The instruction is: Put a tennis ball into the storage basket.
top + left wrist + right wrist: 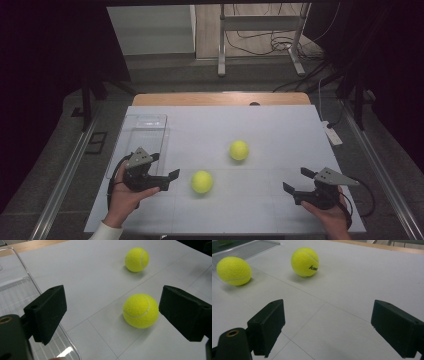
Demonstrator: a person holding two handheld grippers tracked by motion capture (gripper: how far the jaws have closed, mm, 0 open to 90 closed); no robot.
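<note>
Your left claw (167, 166) is spread wide and holds nothing. The nearer fuzzy yellow-green tennis ball (202, 181) lies on the white tabletop (270, 130) just past the claw's tips, toward the middle of the tabletop, not touching either jaw. In the left gripper view that ball (140, 310) sits ahead of the gap and off-centre, close beside the jaw at the right of the picture, well clear of the other jaw.

Your right claw (296, 181) is also wide open and empty, low over the tabletop, well apart from both balls. The second yellow-green tennis ball (239, 150) lies farther back, between the two claws and near the middle of the tabletop.

The clear plastic tray (142, 125) sits at the left edge of the tabletop, with your left hand (127, 195) just in front of its near end.

View differences:
- The high view shows both claws, both hands and the full layout.
- The left gripper view shows the tray's ribbed floor (15, 295) right beside its left-hand jaw, plus the curved white seams on both balls.
- The right gripper view shows black lettering on the second ball (305, 262). The full word isn't readable. The nearer ball (234, 270) is at its far left, and the gap between the jaws frames bare tabletop.
</note>
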